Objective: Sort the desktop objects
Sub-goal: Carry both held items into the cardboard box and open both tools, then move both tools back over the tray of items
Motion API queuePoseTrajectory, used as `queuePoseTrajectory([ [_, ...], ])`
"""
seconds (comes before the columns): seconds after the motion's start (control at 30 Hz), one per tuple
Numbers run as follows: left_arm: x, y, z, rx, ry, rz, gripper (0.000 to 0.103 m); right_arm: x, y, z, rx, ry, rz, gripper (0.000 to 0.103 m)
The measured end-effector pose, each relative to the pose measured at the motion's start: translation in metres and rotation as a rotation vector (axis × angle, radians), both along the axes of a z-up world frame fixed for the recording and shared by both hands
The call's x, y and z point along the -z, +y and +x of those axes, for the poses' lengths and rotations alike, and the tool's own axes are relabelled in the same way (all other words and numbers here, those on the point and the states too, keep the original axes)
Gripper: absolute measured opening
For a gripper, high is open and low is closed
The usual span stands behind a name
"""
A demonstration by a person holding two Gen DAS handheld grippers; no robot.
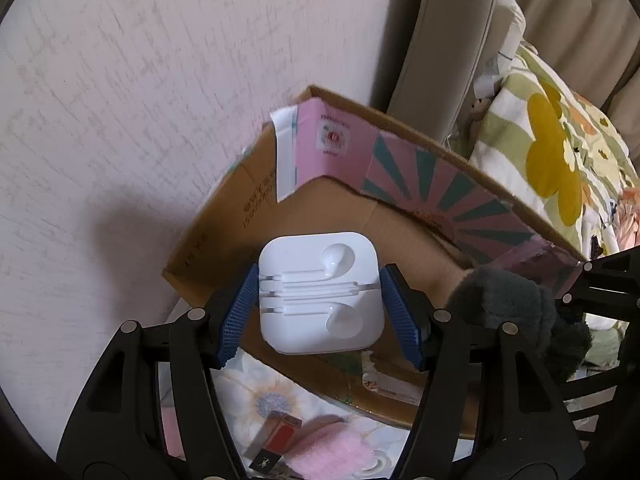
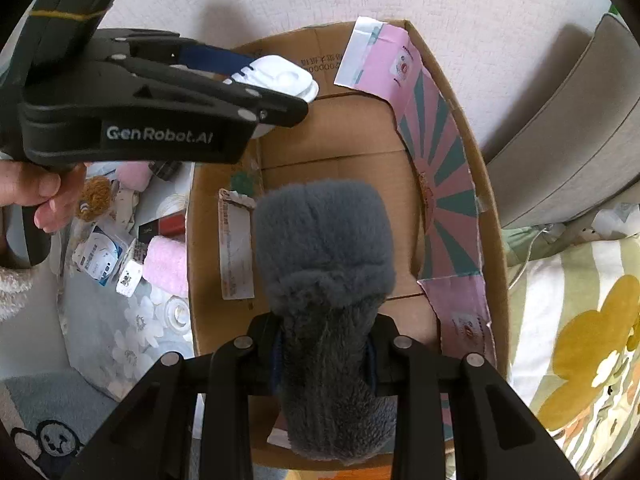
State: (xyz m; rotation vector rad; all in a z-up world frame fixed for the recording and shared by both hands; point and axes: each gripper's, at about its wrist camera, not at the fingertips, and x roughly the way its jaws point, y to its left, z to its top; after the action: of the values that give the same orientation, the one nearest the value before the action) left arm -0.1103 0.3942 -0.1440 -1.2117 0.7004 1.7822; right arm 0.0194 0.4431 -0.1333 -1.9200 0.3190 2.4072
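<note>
My left gripper is shut on a white earphone case, held by its two sides above the open cardboard box. In the right wrist view the case hangs over the box's far left corner. My right gripper is shut on a grey fluffy sock, which hangs over the inside of the box. The sock also shows at the right of the left wrist view.
On the floral tabletop left of the box lie a pink fluffy item, a red lipstick box, small packets and a brown pom-pom. A flower-print pillow and a beige cushion sit to the right.
</note>
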Motion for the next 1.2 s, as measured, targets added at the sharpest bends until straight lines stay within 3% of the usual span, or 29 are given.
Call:
queuePoseTrajectory([
  [0.13, 0.006, -0.001, -0.002, -0.006, -0.009, -0.007, 0.060, 0.005, -0.003, -0.004, -0.005, -0.023, 0.008, 0.032],
  [0.2, 0.006, -0.003, -0.002, -0.008, -0.007, -0.005, 0.061, 0.006, -0.006, -0.005, 0.001, -0.028, 0.043, 0.051],
  [0.23, 0.006, -0.003, -0.002, -0.009, -0.003, -0.010, 0.070, 0.006, -0.007, -0.004, 0.007, -0.026, 0.062, 0.055],
  [0.27, 0.007, -0.003, -0.002, -0.021, 0.011, -0.023, 0.091, 0.006, -0.006, -0.004, 0.014, -0.021, 0.067, 0.060],
  [0.3, 0.007, -0.003, -0.002, -0.027, 0.020, -0.025, 0.101, 0.004, -0.006, -0.002, 0.029, -0.010, 0.061, 0.066],
  [0.37, 0.002, -0.007, -0.003, -0.039, 0.028, 0.005, 0.103, 0.001, -0.005, 0.001, 0.038, -0.004, 0.051, 0.079],
  [0.67, -0.029, -0.032, -0.001, -0.076, 0.019, 0.077, 0.103, -0.039, -0.008, 0.017, 0.051, 0.092, 0.118, 0.080],
  [0.9, -0.062, -0.076, 0.009, -0.138, 0.056, 0.153, 0.103, -0.082, -0.029, 0.024, 0.025, 0.154, 0.246, 0.080],
  [1.2, -0.097, -0.156, 0.020, -0.243, 0.101, 0.195, 0.103, -0.106, -0.062, 0.017, -0.062, 0.214, 0.195, 0.080],
])
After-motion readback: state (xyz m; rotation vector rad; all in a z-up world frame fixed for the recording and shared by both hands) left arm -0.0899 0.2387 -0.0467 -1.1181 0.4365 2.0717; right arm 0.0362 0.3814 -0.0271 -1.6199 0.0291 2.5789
